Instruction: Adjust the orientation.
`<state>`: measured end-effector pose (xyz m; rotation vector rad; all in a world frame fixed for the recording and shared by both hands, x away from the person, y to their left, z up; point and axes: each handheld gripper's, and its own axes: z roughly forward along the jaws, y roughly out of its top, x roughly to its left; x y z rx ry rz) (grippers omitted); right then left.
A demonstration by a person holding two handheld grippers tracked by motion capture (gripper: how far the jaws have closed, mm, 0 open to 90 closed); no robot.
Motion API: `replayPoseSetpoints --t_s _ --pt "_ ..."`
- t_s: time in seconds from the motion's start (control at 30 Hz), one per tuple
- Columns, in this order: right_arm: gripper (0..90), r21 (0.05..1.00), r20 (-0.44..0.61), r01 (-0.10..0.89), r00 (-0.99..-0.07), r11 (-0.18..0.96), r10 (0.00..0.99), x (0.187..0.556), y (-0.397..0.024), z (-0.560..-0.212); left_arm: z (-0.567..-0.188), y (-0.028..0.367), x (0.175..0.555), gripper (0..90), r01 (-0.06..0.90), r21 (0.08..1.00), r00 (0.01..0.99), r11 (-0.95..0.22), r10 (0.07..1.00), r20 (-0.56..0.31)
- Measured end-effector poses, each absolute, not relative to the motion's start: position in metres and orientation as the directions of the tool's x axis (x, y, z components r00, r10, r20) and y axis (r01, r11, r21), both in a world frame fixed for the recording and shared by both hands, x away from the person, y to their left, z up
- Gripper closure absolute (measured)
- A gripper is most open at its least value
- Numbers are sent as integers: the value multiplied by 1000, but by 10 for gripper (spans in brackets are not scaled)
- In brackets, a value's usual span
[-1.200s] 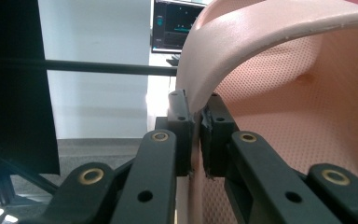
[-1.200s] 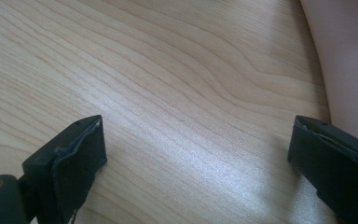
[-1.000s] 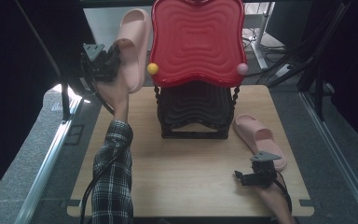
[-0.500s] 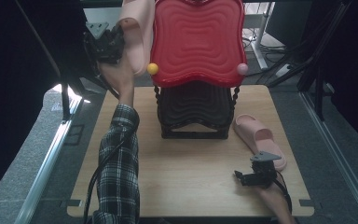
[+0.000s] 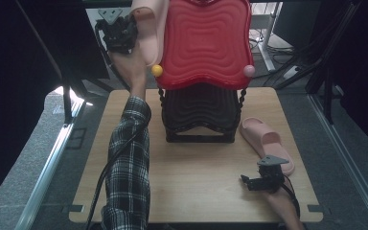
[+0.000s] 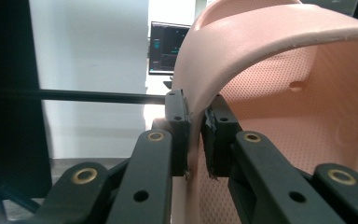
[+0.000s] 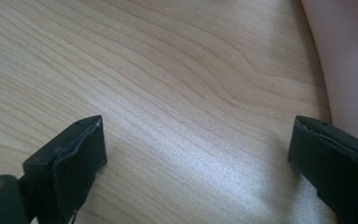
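Observation:
My left gripper (image 5: 120, 33) is raised high at the far left, beside the red wavy top (image 5: 203, 43) of a black rack (image 5: 199, 112). It is shut on the strap of a pale pink slipper (image 5: 151, 33). In the left gripper view the pads (image 6: 179, 126) pinch the strap's edge of the slipper (image 6: 284, 70); the left gripper (image 6: 196, 135) has just eased its jaws a little with the strap still between them. A second pink slipper (image 5: 263, 139) lies on the wooden table (image 5: 196, 191) at the right. My right gripper (image 5: 258, 182) rests open beside it, nothing between its jaws (image 7: 196, 158).
A yellow ball (image 5: 157, 70) and a pink ball (image 5: 248, 70) sit on the rack's front corner posts. Dark stands and cables surround the table. The second slipper's edge (image 7: 349, 56) shows at the right of the right gripper view.
My left hand has risen and moved toward the rack's top with the slipper in its grip. The right gripper has stayed in place.

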<state>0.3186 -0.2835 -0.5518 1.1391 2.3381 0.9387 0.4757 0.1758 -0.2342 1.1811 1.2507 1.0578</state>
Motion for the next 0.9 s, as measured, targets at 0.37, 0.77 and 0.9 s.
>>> replayPoseSetpoints --t_s 0.37,0.77,0.9 --pt "41 705 -41 547 -605 451 795 319 -283 -552 -223 160 483 720 83 994 101 75 991 -83" --pt "40 706 -41 546 -604 451 796 319 -283 -552 -235 171 450 684 -4 997 189 79 979 -77" --pt "40 706 -40 546 -604 450 796 319 -283 -552 -245 180 439 724 -33 997 203 76 977 -68"
